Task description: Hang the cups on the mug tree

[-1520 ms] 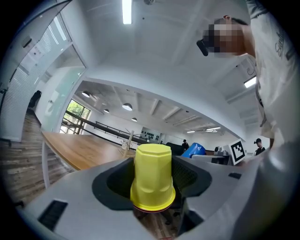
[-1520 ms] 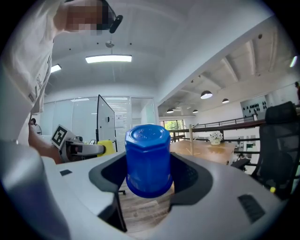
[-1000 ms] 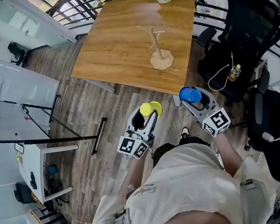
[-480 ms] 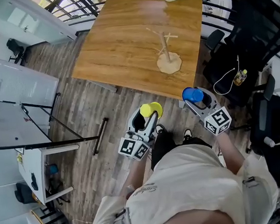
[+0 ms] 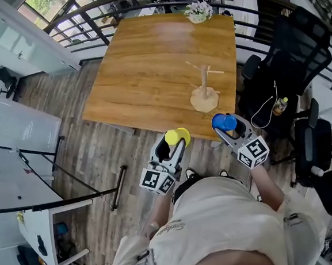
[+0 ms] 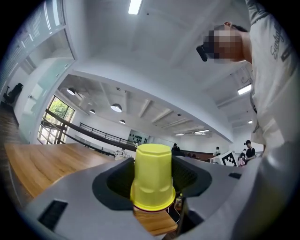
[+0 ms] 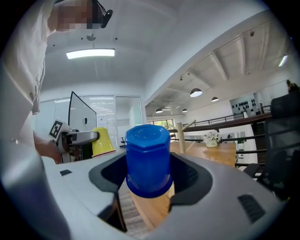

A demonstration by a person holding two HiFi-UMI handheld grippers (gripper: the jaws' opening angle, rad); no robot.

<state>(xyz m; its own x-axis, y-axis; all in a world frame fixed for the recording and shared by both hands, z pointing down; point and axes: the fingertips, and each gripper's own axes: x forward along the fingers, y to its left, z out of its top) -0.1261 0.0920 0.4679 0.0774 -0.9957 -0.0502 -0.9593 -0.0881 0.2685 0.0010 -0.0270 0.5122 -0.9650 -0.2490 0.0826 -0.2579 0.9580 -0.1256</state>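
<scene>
Two cups are in hand, one to each claw. The yellow plastic cup (image 6: 152, 180) sits clamped between the jaws of the left gripper (image 5: 175, 141), its wider rim toward that gripper's body and its closed, eight-sided base pointing out past the fingertips. The blue plastic cup (image 7: 147, 159) is clamped the same way between the jaws of the right gripper (image 5: 229, 126), rim inward and base outward. Both claws are raised side by side in front of the person and tilted upward, so the gripper views look mostly at ceiling and lamps. In the right gripper view, the left claw with its yellow load shows off to the left of the blue cup. The pale wooden mug tree (image 5: 204, 88) stands ahead of the right claw and well apart from it. Its upright post and slanted pegs rise from a round base, and the right gripper view shows the post just to the right of the blue cup. It stands on the brown wooden table (image 5: 143, 73), near the table's edge closest to the claws; both claws hover short of that edge, over the grey plank floor (image 5: 99, 158). At the table's far edge, beyond the tree, is a small white flower arrangement (image 5: 197, 9). Right of the right claw are black office chairs (image 5: 289, 60).
</scene>
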